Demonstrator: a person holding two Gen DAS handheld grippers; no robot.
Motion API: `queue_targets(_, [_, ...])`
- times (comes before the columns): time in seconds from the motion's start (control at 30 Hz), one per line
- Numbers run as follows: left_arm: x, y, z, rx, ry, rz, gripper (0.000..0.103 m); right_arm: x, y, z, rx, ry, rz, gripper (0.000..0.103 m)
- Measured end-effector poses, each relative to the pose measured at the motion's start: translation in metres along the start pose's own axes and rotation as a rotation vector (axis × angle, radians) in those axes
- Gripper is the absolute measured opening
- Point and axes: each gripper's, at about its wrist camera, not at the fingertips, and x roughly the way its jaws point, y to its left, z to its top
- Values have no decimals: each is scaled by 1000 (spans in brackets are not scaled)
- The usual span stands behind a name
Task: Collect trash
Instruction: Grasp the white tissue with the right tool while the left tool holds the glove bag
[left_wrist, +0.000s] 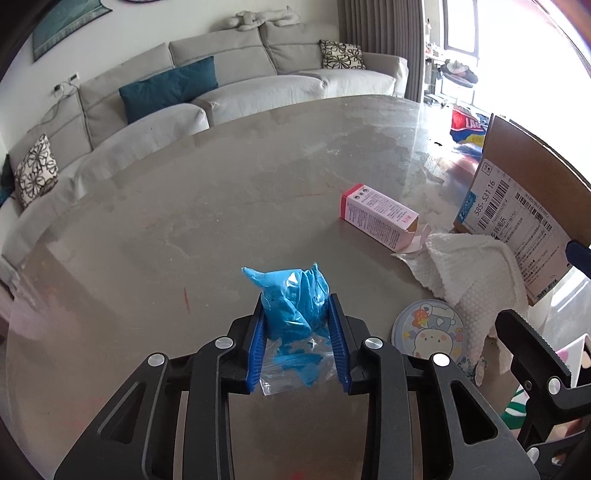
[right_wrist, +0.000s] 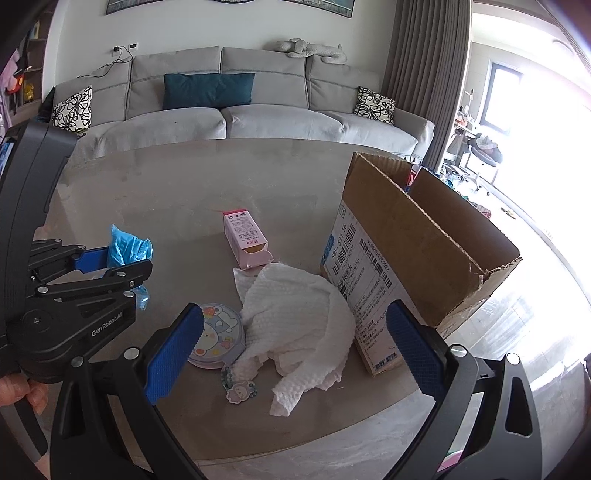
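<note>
left gripper (left_wrist: 298, 332) clamps the crumpled blue bag (left_wrist: 295, 299) over the table (left_wrist: 166, 221); right gripper (right_wrist: 291, 354) gapes wide, empty.
only the right wrist view shows the cardboard box (right_wrist: 424, 236) open on top, white paper towel (right_wrist: 295, 314) at its base.

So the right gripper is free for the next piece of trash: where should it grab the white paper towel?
Probably the raised crumpled hump of the white paper towel, from above. The open right gripper already straddles it; its flat edges hug the table.
</note>
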Motion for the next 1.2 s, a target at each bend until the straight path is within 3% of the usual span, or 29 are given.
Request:
queue_targets(0.13, [-8, 10, 0, 0, -16, 27, 32, 4, 6, 3, 0, 1, 7, 98])
queue_targets(0.43, [-18, 5, 7, 7, -41, 11, 32, 18, 3, 6, 28, 11, -12, 98])
queue_targets(0.83, [2, -16, 13, 36, -19, 17, 32, 49, -8, -4, 73, 62, -5, 98])
queue_targets(1.2, [11, -22, 15, 44, -6, 23, 32, 63, -14, -10, 130, 106, 64, 97])
